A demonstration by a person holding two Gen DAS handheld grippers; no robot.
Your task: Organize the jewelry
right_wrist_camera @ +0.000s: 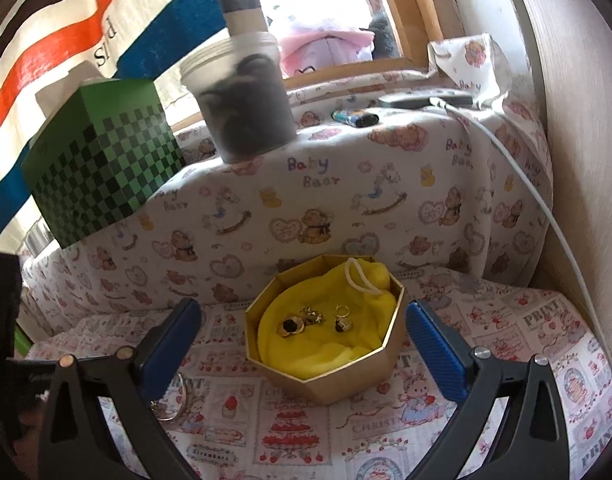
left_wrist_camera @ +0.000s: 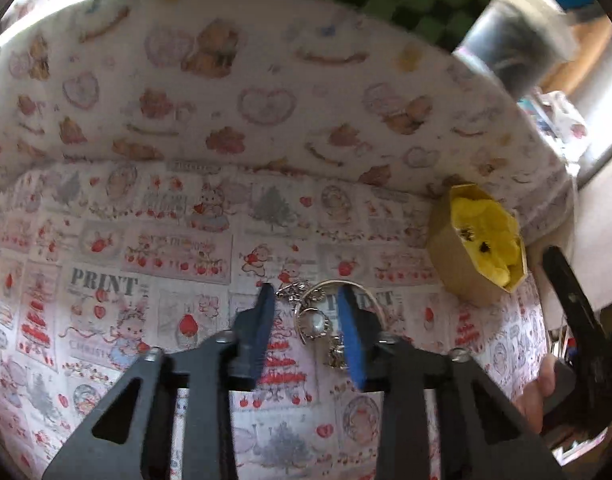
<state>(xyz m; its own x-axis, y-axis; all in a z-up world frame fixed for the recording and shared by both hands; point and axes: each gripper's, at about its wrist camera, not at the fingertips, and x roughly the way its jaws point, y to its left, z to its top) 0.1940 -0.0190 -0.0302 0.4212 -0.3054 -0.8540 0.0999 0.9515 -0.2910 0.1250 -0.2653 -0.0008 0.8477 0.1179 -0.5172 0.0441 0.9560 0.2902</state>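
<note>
A pile of silver jewelry (left_wrist_camera: 320, 316), a bangle, rings and chain, lies on the printed cloth. My left gripper (left_wrist_camera: 308, 300) is open, its blue pads on either side of the pile. A gold octagonal box (right_wrist_camera: 326, 376) lined with yellow cloth holds several gold earrings (right_wrist_camera: 314, 320) and a white loop. It also shows in the left wrist view (left_wrist_camera: 458, 264) at the right. My right gripper (right_wrist_camera: 301, 312) is open and empty, its fingers flanking the box. Part of the silver pile (right_wrist_camera: 173, 404) shows under its left finger.
A teddy-print padded wall (right_wrist_camera: 346, 200) rises behind the box. On its top stand a green checkered box (right_wrist_camera: 101, 160), a lidded plastic tub (right_wrist_camera: 241, 100) and a small dark item (right_wrist_camera: 356, 117). A white cable (right_wrist_camera: 546, 216) runs down the right. A wooden panel (right_wrist_camera: 586, 160) borders the right side.
</note>
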